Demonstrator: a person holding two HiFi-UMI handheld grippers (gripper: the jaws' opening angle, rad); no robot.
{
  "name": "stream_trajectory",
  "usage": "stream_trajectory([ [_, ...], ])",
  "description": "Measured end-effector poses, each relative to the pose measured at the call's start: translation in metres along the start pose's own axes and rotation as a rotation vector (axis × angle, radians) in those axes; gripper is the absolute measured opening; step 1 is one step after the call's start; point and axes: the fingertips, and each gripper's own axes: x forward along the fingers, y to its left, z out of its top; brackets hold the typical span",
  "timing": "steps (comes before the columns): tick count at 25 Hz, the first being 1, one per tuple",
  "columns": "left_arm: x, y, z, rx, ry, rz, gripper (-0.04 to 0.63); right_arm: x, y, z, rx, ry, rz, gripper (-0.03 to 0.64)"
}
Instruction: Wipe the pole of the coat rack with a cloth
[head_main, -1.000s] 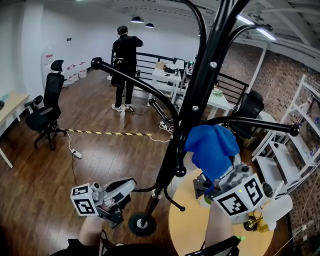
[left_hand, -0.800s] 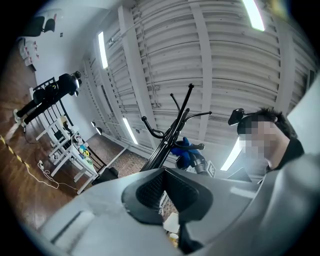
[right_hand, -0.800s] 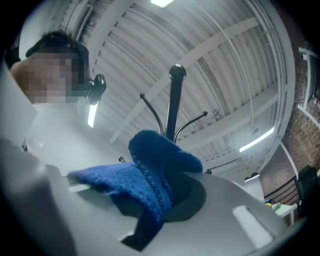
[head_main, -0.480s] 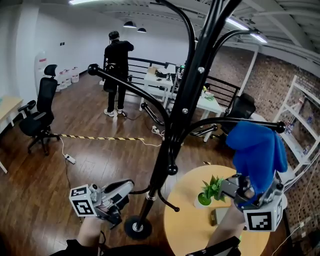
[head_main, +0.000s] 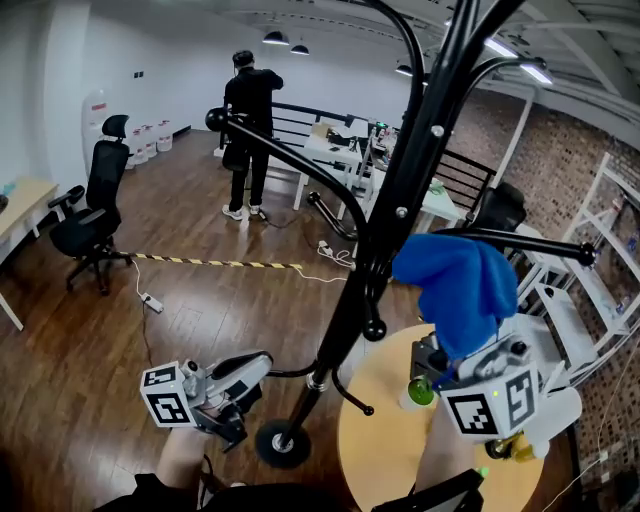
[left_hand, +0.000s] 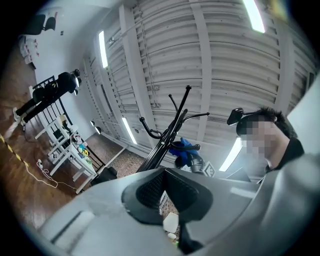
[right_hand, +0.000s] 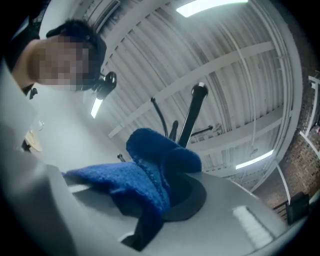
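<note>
Blue cloth (head_main: 455, 290): pinched in right claw (head_main: 440, 360); returns from its 3 o'clock swing and lies just beside the coat rack pole (head_main: 405, 200), contact unclear. Wiping stroke probably resuming. Left claw (head_main: 245, 378): pressed together, empty, low at pole's 9 o'clock.

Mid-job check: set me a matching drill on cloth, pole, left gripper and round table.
1 cloth
2 pole
3 left gripper
4 round table

A shut and empty
B tan top, below the right gripper
C blue, clamped in the right gripper
D black, between the two grippers

Pairs: 1-C, 2-D, 3-A, 4-B
</note>
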Motion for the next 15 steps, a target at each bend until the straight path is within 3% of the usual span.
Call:
stream_trajectory([
  [7, -0.012, 0.004, 0.0, -0.009, 0.002, 0.03, 0.003, 0.005, 0.023, -0.077, 0.058, 0.172, 0.027, 0.023],
  [11, -0.016, 0.008, -0.005, -0.023, 0.008, 0.05, 0.003, -0.025, 0.035, -0.13, 0.192, 0.252, 0.024, 0.023],
  [15, -0.014, 0.013, -0.01, -0.032, 0.025, 0.067, 0.003, -0.071, 0.062, -0.193, 0.214, 0.449, 0.069, 0.023],
])
